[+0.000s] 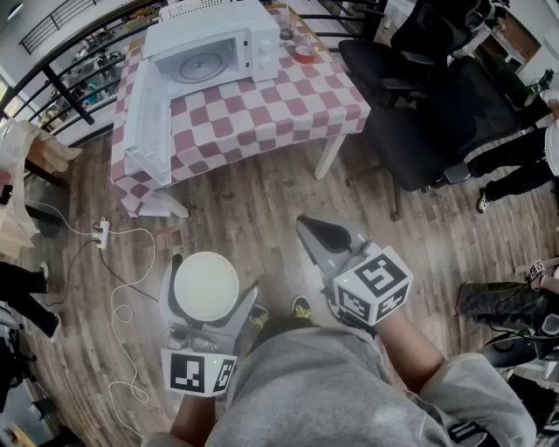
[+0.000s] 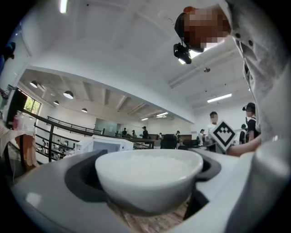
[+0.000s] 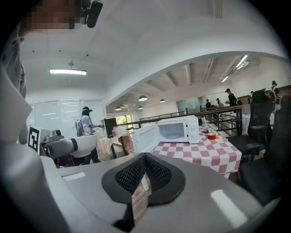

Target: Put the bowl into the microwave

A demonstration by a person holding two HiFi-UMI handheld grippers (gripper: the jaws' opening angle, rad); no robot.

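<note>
The left gripper (image 1: 210, 301) clasps the white bowl (image 2: 149, 177) across its width, level above the wood floor (image 1: 262, 196). The right gripper (image 1: 316, 237) is clenched on nothing. The carry likely wants a steady, level hand, an approach that clears the open door (image 1: 147, 122), and a soft landing on the turntable (image 1: 201, 63) inside the microwave (image 1: 214, 48). That stands well apart on a checked table (image 1: 297, 105), with black chairs (image 1: 419, 96) beside it and a railing (image 1: 61, 22) behind.
</note>
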